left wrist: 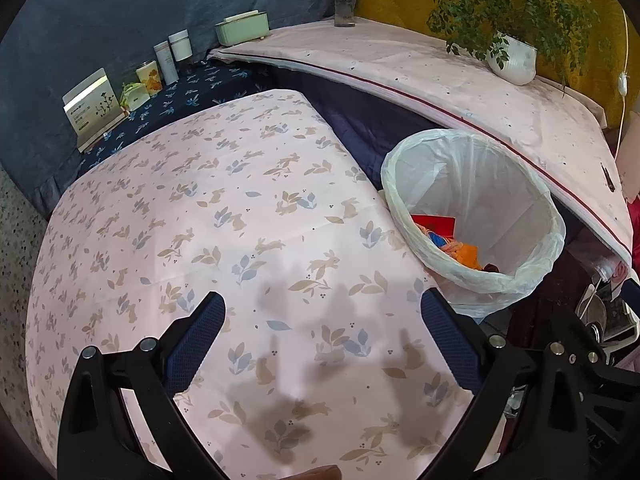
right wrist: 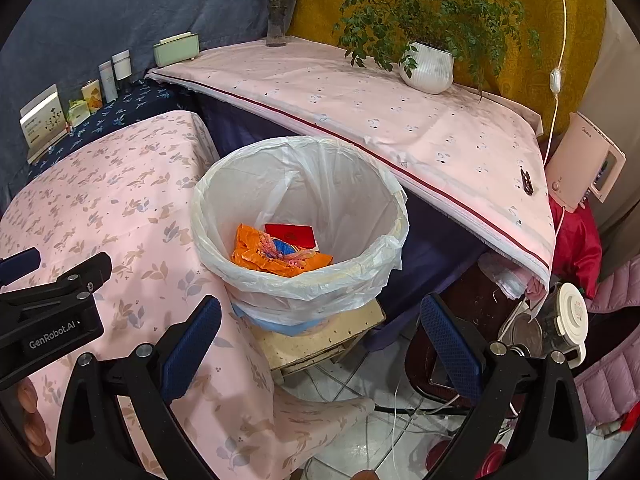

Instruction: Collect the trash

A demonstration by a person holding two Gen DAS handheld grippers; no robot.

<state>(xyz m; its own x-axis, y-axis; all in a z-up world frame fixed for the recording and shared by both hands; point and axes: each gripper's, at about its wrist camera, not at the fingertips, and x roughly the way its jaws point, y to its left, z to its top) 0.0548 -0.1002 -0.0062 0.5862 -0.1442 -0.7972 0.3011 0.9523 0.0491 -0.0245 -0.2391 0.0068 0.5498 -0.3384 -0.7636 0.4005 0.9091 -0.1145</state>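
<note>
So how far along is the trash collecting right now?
Mostly done, it seems. An orange bag and a red packet lie in the lined bin. Both claws, left and right, are open and hold nothing. No loose trash shows on the rabbit-print cloth.

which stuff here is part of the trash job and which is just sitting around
Part of the job: lined bin; orange wrapper and red packet inside it; left gripper and right gripper, both open and empty.

Just lying about: potted plant, flower vase, green box, tins.
</note>
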